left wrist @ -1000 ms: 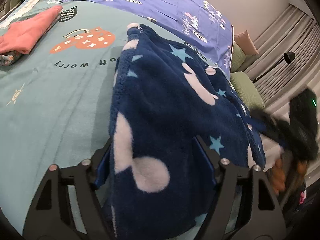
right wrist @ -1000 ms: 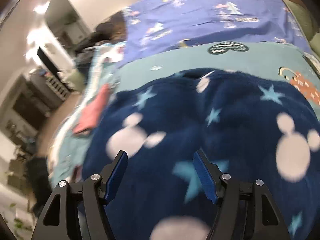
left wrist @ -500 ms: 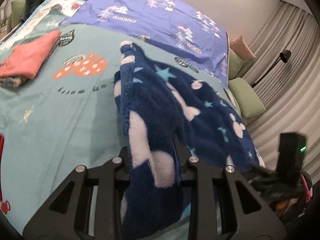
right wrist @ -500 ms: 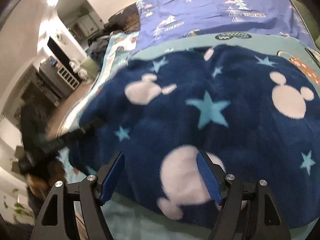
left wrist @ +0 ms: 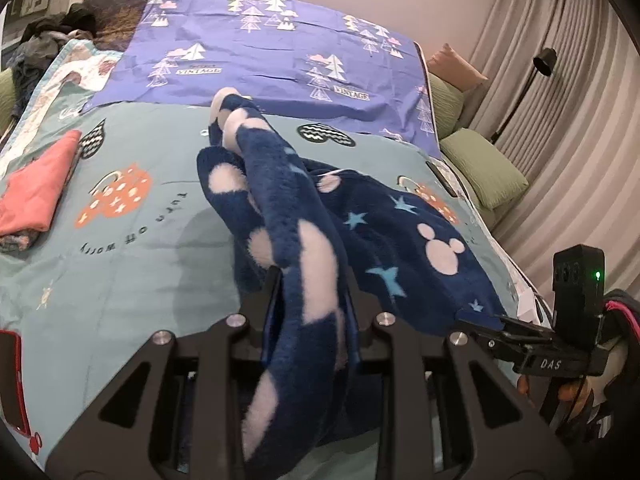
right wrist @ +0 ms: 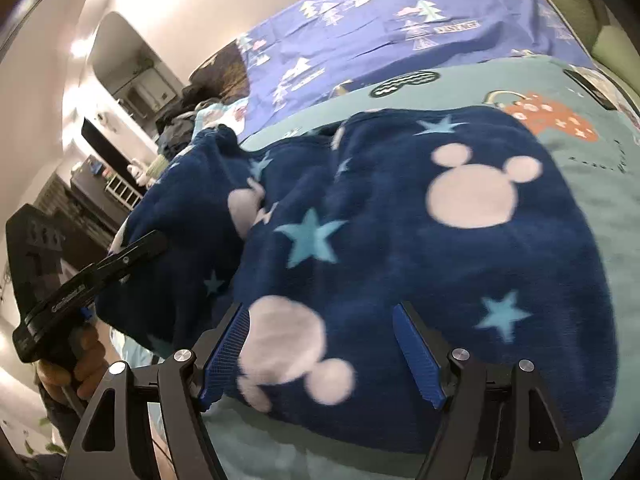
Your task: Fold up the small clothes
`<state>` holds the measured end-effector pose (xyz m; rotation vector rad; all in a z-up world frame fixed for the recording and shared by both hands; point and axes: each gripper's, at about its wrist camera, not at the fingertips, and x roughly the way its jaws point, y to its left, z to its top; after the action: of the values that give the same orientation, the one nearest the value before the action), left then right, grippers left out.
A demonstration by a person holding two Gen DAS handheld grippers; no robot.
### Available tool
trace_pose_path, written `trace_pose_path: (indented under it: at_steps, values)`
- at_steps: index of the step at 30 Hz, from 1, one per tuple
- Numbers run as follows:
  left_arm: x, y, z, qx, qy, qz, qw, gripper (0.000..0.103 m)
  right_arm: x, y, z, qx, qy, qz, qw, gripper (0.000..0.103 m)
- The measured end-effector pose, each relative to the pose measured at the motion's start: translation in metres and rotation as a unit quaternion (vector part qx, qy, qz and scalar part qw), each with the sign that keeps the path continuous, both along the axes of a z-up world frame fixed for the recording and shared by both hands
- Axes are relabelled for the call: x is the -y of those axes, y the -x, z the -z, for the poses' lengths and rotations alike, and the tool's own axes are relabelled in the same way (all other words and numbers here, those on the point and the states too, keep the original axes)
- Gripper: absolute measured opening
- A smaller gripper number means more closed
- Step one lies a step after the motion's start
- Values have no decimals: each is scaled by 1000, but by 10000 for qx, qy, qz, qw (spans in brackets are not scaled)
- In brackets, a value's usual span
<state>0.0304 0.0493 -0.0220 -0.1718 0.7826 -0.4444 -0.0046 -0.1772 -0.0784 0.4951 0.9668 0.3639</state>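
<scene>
While the left gripper (left wrist: 310, 300) is pinching a bunched edge of the fuzzy blue fleece garment (left wrist: 400, 232) tight in its nearly closed fingers, lifting that part off the bed (left wrist: 120, 248), the right gripper (right wrist: 320, 354) is hanging wide apart over the near hem, holding nothing. Most of the garment is lying flat on the teal bedspread. Thick fluff could be slipping free, or dragging crooked, spoiling the fold. Farther back, a pink folded cloth (left wrist: 36, 192) is sitting.

Bare teal sheet (left wrist: 132, 280) left of fleece (left wrist: 400, 232): passable. Pink stack (left wrist: 36, 196) blocks far left edge. Right side obstructed by right gripper (left wrist: 480, 322); cushions (left wrist: 484, 168) beyond the bed.
</scene>
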Motion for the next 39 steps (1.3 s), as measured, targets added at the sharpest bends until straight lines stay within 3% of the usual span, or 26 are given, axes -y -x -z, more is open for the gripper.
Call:
trace_pose_path:
  at_steps: [5,12,18,24,25,26,27,28,32,38,39]
  values:
    - [25,3,-2,135,-299,109,9994,28,10,-14,-15,68,2,-154,9999,76]
    - [30,6,3,106,-319,112,9994,28,-36,-63,-58,390,408,-1094,9924,84]
    - [32,6,7,90,-303,172,9994,28,-106,-108,-62,31,659,-1894,9797,84]
    - [36,7,9,135,-353,313,9988,28,-152,-147,-39,-445,1517,-1942,9681,84]
    - [36,8,9,161,-370,320,9987,28,-155,-152,-34,-480,1596,-1925,9670,79]
    - [36,8,9,187,-384,307,9986,30,-158,-156,-29,-464,1695,-1888,9662,50]
    - [34,9,9,237,-394,250,9986,35,-159,-158,-26,-485,1664,-1934,9657,34]
    - [31,11,8,264,-388,168,9988,37,-156,-158,-24,-517,1575,-1949,9667,30]
    - [20,28,2,449,-406,5,9982,69,-152,-152,-32,-282,1511,-1889,9699,27]
    - [21,45,6,576,-629,61,9963,70,-149,-155,-38,-343,1303,-1942,9717,27]
    - [22,44,8,559,-724,34,9958,57,-149,-154,-38,-330,1294,-1936,9720,27]
